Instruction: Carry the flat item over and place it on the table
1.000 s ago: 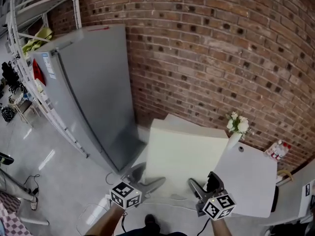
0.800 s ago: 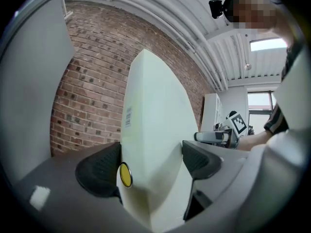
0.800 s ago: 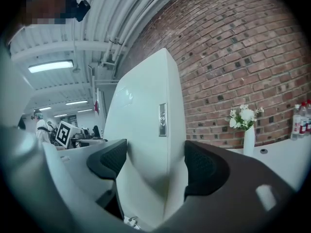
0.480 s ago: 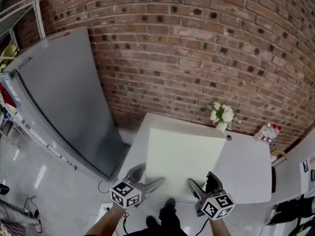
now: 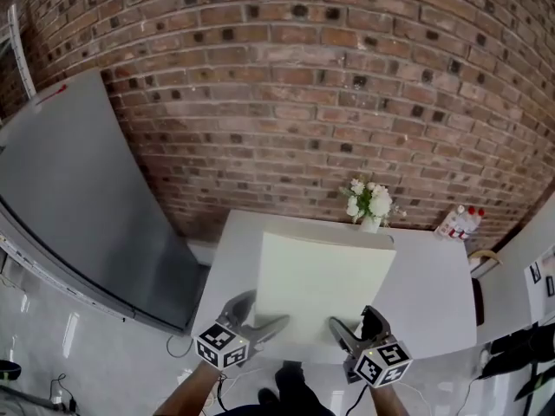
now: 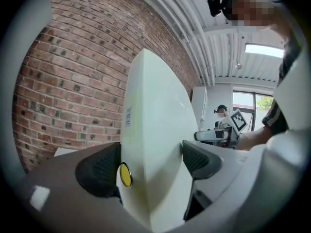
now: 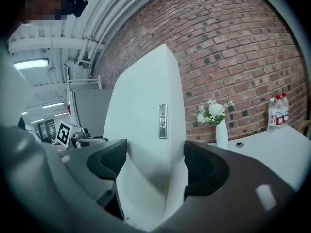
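Observation:
A flat pale cream-white panel (image 5: 321, 284) is held level over the white table (image 5: 434, 293) in the head view. My left gripper (image 5: 260, 323) is shut on its near left edge, and my right gripper (image 5: 351, 329) is shut on its near right edge. In the left gripper view the panel (image 6: 153, 144) fills the gap between both pads, with a small yellow dot beside the left pad (image 6: 99, 171). In the right gripper view the panel (image 7: 146, 130) sits clamped between the dark pads (image 7: 206, 166) and carries a small metal label.
A white vase of flowers (image 5: 368, 204) stands at the table's back edge by the brick wall (image 5: 286, 85). Water bottles (image 5: 460, 222) stand at the back right. A large grey slab (image 5: 78, 206) leans at the left. A dark chair (image 5: 520, 358) is at the right.
The view has swung right and forward: the table now lies under the panel and the grey slab has slid left. Both grippers keep the same hold on the panel.

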Tool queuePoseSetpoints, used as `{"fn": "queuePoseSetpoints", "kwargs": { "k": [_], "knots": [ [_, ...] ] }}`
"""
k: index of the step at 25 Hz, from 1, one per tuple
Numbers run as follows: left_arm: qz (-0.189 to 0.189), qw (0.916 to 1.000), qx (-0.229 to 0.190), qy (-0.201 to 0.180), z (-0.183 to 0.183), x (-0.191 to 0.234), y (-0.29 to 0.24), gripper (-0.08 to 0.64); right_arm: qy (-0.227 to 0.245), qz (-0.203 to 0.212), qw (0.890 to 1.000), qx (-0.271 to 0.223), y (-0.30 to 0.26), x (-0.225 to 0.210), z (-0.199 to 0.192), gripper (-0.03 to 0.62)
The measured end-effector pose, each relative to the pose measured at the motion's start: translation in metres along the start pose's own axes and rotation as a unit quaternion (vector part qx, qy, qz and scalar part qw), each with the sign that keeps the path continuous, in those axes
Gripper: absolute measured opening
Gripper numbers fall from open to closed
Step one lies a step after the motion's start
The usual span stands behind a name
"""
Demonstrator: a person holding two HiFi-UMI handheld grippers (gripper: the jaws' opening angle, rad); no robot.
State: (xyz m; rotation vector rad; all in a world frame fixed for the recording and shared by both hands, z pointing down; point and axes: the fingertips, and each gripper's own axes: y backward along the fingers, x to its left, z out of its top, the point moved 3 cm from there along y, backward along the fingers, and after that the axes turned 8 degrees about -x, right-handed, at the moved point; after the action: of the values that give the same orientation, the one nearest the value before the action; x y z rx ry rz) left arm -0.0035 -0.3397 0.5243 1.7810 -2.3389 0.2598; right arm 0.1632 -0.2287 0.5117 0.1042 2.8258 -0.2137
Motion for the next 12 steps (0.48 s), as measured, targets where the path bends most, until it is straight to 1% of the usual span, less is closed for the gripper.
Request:
{"fn": "queuePoseSetpoints", "kwargs": {
  "k": [7, 12],
  "knots": [
    [-0.001, 0.9996, 0.015, 0.022, -0.012, 0.021, -0.029, 0.402, -0.009, -0.012, 1.0, 0.016, -0.022, -0.026, -0.003, 0.364],
    [0.008, 0.9977, 0.035, 0.057, -0.035, 0.035, -0.04, 0.402, -0.019, -0.014, 0.999, 0.038, -0.037, -0.043, -0.019, 0.362]
  ]
}}
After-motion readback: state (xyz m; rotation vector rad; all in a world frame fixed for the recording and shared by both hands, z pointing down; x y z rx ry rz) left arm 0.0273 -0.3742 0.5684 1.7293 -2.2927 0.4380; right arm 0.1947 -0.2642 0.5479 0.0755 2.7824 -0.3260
